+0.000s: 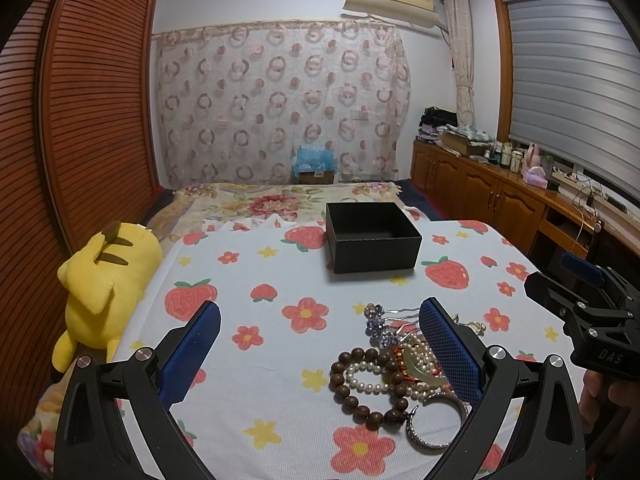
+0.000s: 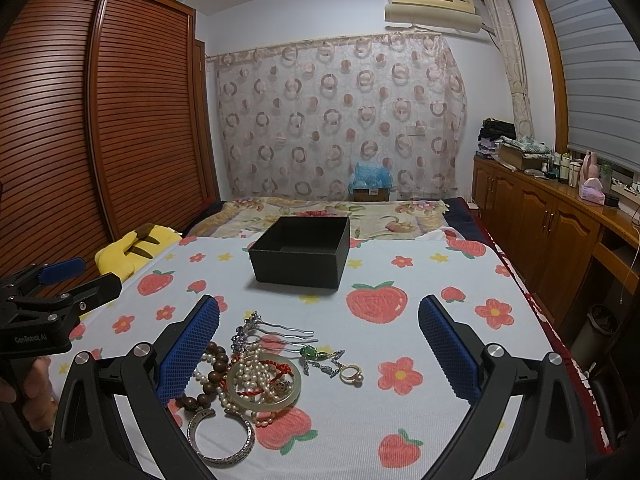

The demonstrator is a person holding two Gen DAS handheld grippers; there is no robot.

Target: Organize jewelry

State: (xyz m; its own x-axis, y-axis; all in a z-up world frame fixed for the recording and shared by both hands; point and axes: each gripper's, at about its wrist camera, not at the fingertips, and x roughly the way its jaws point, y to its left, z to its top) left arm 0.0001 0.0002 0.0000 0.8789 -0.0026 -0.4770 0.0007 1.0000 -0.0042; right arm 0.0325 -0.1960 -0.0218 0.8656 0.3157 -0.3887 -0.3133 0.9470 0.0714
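Note:
A heap of jewelry lies on the flowered bedspread (image 1: pixel 256 320): a brown bead bracelet (image 1: pixel 352 394), pearl strands (image 2: pixel 250 372), a jade bangle (image 2: pixel 266 402), a silver bangle (image 2: pixel 224 444), a hair comb (image 2: pixel 276 330), a green pendant (image 2: pixel 310 353) and a gold ring (image 2: pixel 351 374). An open, empty black box (image 1: pixel 372 238) stands farther back; it also shows in the right wrist view (image 2: pixel 302 254). My left gripper (image 1: pixel 320 356) is open, its right finger over the heap. My right gripper (image 2: pixel 320 356) is open, its left finger over the heap. Both are empty.
A yellow plush toy (image 1: pixel 100 292) lies at the bed's left edge beside a brown slatted wardrobe (image 1: pixel 80 120). Wooden cabinets (image 2: pixel 552 224) with bottles and clothes run along the right under the window. A small bin (image 2: pixel 604 320) stands beside the bed.

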